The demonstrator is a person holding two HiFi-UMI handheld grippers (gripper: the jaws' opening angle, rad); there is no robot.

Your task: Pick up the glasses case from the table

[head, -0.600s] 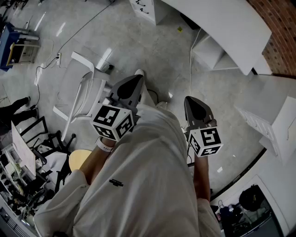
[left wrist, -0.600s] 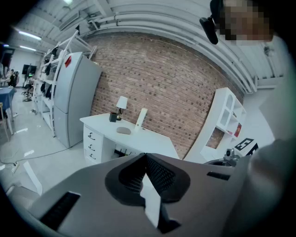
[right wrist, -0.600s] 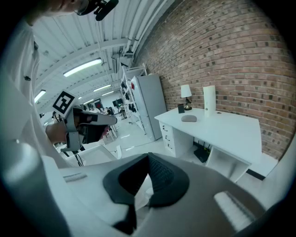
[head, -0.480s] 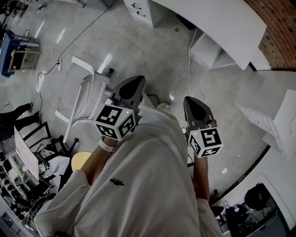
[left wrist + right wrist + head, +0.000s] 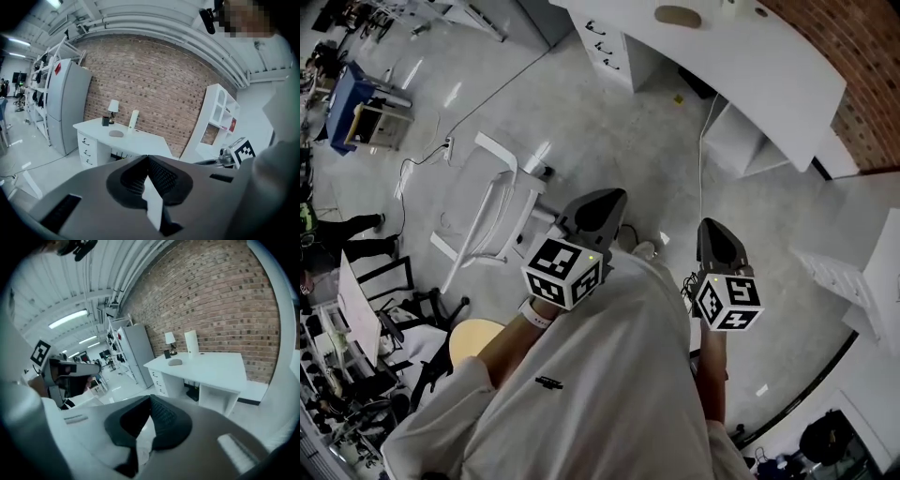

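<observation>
The glasses case (image 5: 679, 16) is a small oval lying on the white desk (image 5: 769, 66) at the top of the head view, far ahead of both grippers. It also shows as a grey oval glasses case (image 5: 116, 133) in the left gripper view and as the glasses case (image 5: 175, 362) in the right gripper view. My left gripper (image 5: 614, 194) is held in front of the person's body, over the floor, jaws shut and empty. The right gripper (image 5: 710, 223) is beside it, its jaw tips also together with nothing between them. Both point towards the desk.
A white chair (image 5: 487, 202) stands on the floor left of the left gripper, and a round wooden stool (image 5: 473, 337) is nearer. A lamp (image 5: 113, 107), a dark cup (image 5: 105, 121) and a white cylinder (image 5: 133, 119) stand on the desk. A white shelf unit (image 5: 218, 117) is at its right; a cable (image 5: 703, 141) runs over the floor.
The desk top with the case has come into the head view at the top. Both grippers sit a little lower and further right in the picture. Their jaws have not changed.
</observation>
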